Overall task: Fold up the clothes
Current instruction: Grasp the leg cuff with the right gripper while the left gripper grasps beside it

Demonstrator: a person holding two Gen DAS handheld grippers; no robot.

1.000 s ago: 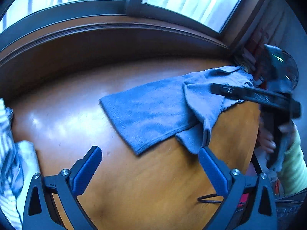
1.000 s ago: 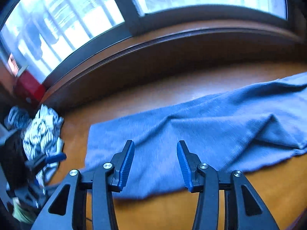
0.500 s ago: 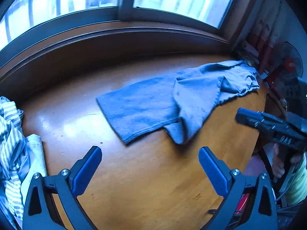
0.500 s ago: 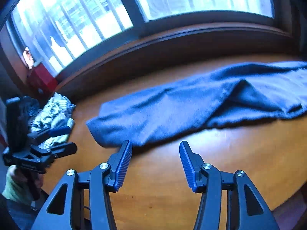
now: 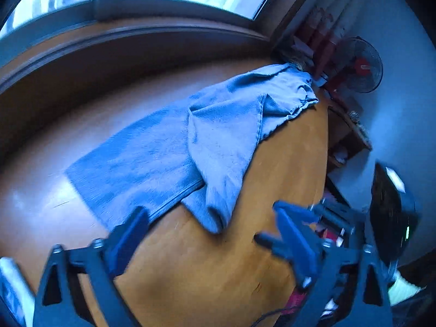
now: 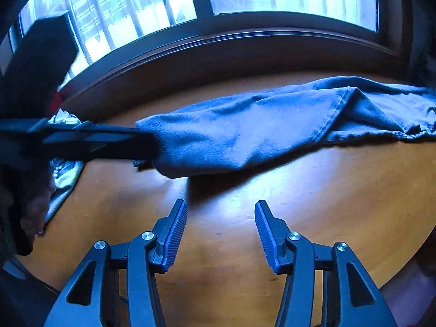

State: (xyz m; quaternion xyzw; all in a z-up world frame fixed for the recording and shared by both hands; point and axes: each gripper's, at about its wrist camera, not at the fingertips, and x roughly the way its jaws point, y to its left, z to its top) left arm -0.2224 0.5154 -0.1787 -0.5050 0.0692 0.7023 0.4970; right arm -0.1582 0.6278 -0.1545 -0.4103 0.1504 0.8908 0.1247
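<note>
Left gripper [image 5: 211,234], jaws closing and empty, nears rumpled blue knit garment [image 5: 190,147]; right gripper [image 6: 220,218] half-open, empty, over orange wooden table [image 6: 218,272].

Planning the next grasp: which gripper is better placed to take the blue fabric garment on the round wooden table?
Left. The left gripper, jaws closing, straddles the near edge of the blue fabric garment; the right gripper hangs open over the round wooden table, short of it.

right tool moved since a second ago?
Yes. The right tool backed off the blue garment toward the near table edge; only bare wood lies between its open fingers.
</note>
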